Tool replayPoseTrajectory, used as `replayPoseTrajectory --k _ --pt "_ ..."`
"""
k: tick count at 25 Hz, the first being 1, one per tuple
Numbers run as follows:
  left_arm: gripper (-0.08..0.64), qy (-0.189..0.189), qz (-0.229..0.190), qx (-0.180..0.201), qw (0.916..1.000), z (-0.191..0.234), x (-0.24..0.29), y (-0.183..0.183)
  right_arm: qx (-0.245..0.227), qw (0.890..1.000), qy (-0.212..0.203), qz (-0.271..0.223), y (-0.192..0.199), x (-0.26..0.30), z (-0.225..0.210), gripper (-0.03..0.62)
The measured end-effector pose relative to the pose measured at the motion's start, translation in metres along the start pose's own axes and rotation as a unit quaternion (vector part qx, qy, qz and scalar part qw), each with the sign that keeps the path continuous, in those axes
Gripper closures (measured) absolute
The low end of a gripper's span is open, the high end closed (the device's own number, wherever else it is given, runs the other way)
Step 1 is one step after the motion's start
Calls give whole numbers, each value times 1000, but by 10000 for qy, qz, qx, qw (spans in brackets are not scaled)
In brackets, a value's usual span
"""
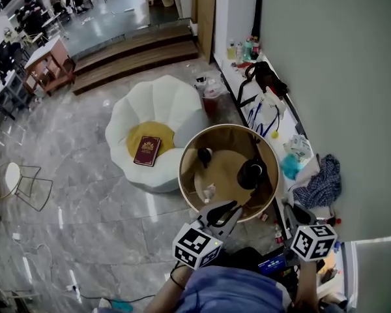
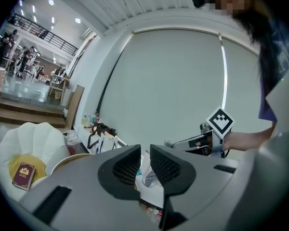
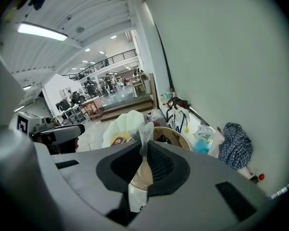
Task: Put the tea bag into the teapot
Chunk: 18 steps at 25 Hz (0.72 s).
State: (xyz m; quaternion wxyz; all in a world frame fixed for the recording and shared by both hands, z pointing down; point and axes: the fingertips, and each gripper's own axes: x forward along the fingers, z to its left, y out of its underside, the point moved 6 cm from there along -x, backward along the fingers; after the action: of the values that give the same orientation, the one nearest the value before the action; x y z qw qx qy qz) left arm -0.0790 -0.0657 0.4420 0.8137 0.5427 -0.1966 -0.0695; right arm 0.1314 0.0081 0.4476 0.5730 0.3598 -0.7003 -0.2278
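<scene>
- Right gripper (image 3: 145,150): jaws clamped on the tea bag (image 3: 140,177). The pale sachet is pinched between the pads, its top edge poking up past the tips. It is held near the person's body, short of the table.
- Left gripper (image 2: 143,160): jaws a narrow slit apart, nothing between them. In the head view it hovers just over the near rim of the round table (image 1: 189,150).
- Teapot (image 1: 252,173): black, on the table's right half, upright, well apart from the tea bag. Whether its lid is on cannot be told.
- Cup (image 1: 204,155): further back on the table, left of the teapot.
- Step in hand, judged: carrying the bag; not yet over the pot.
- Next move calls for: taking the right gripper forward over the teapot's mouth and lowering the bag; the left is free to steady the pot or lift a lid.
- Beyond the table: white shell chair (image 1: 158,109), book (image 1: 147,150) on its cushion.
</scene>
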Motion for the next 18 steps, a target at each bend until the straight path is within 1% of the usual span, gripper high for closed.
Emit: replayPoseTrajectory --k 5,12,15,18 --pt "505 114 48 -5 9999 1 7 -1 -9 10000 89 36 -5 3 -5 551" --pt "505 80 55 -32 9999 6 20 -4 -179 9998 35 94 -22 20 -17 551" --pt "506 -10 54 -45 10000 11 30 -8 -304 9994 -80 160 -34 33 -24 551" --pt "505 -113 70 -55 9999 17 43 -12 -532 9979 -236 275 -46 51 -32 551"
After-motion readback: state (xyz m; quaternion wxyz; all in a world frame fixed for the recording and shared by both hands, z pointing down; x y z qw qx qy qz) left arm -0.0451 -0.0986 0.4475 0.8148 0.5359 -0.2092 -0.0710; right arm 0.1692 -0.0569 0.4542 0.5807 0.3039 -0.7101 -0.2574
